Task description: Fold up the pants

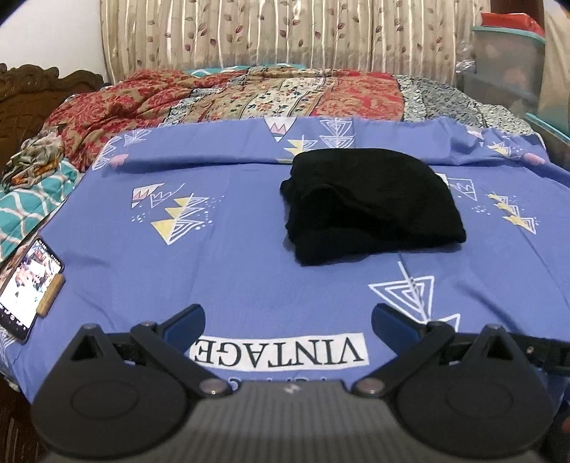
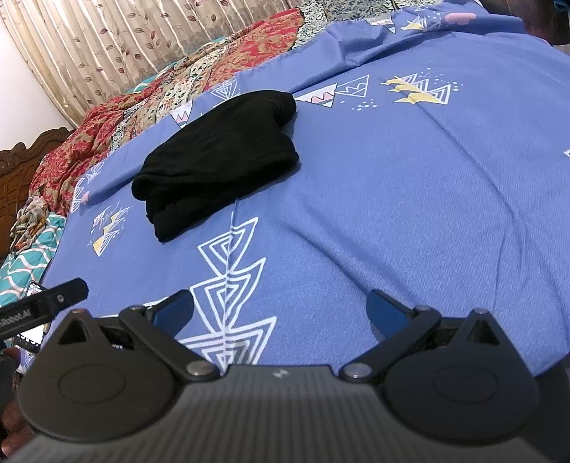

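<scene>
The black pants [image 1: 370,206] lie folded into a compact stack on the blue patterned sheet [image 1: 231,263], right of centre in the left wrist view. From the right wrist they [image 2: 217,160] show up left of centre, farther away. My left gripper [image 1: 288,322] is open near the bed's front edge, well short of the pants, with nothing between its blue fingers [image 1: 185,324]. My right gripper [image 2: 279,313] is open too, over bare sheet [image 2: 409,199] in front and to the right of the pants.
A lit phone [image 1: 26,288] leans at the sheet's left edge. Rumpled red and floral bedding [image 1: 228,92] covers the far side, with a curtain [image 1: 267,32] behind. Plastic storage bins [image 1: 506,64] stand at the far right. A carved wooden headboard [image 2: 21,156] is on the left.
</scene>
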Motion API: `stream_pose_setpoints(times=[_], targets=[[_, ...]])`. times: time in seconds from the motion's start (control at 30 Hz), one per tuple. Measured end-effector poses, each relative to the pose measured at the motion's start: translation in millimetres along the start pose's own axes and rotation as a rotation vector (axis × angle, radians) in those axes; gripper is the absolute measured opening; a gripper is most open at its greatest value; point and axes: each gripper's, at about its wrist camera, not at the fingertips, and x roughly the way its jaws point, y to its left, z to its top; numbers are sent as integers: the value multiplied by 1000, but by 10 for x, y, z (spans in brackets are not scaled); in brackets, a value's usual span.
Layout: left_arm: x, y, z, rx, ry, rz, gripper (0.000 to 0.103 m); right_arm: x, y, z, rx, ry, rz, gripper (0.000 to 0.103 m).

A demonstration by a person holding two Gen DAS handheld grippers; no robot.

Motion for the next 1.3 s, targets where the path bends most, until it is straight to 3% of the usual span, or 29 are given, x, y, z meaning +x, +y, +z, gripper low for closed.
stream_pose_setpoints(times=[0.53, 0.87, 1.3], targets=[[123, 19, -50, -8, 92, 34, 103, 6, 5, -12, 1, 5, -2, 103], [271, 15, -98, 20, 171, 97, 103, 17, 32, -16, -7, 5, -1, 103], [342, -6, -144, 53, 213, 117, 103, 8, 31, -14, -3, 5, -1, 103]])
